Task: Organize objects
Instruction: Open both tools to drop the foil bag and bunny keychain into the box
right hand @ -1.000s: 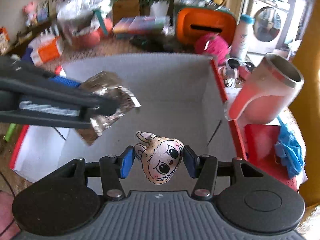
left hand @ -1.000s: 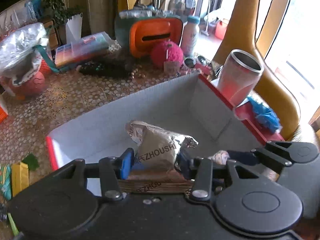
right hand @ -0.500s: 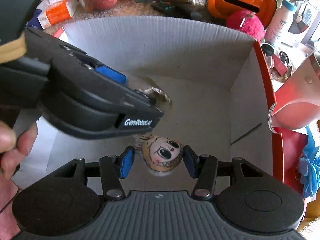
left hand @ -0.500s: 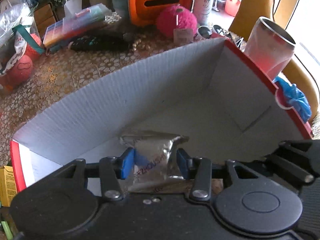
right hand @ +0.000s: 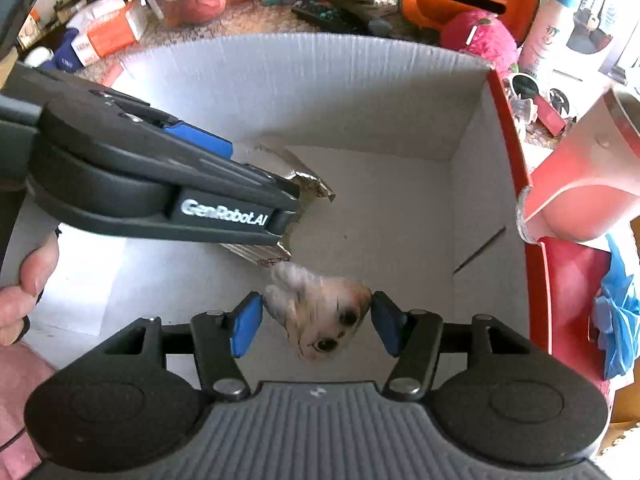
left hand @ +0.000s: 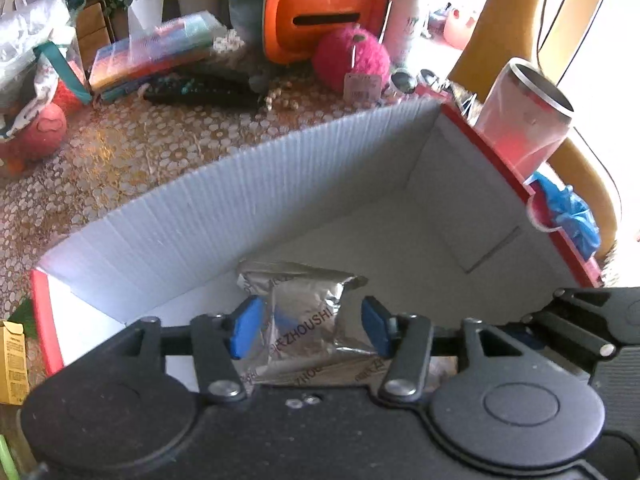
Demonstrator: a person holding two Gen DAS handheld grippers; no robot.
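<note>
A silver foil snack packet (left hand: 302,320) lies on the floor of the white cardboard box with red outer walls (left hand: 248,200). My left gripper (left hand: 310,326) is open, its blue pads apart on either side of the packet, not touching it. My right gripper (right hand: 316,326) is open around a small plush doll head (right hand: 320,316), which sits between the pads over the box floor; a gap shows at the right pad. In the right wrist view the left gripper (right hand: 160,184) reaches in from the left over the packet (right hand: 308,184).
A pink steel tumbler (left hand: 524,124) leans at the box's right wall beside a blue cloth (left hand: 572,212). Behind the box are a pink fuzzy ball (left hand: 352,60), an orange tissue box (left hand: 324,16), a remote control (left hand: 200,92) and a clear bead organizer (left hand: 152,56).
Both grippers went down into the box. The left jaws opened and let go of the foil packet. The right jaws opened wider around the doll head, which tilted.
</note>
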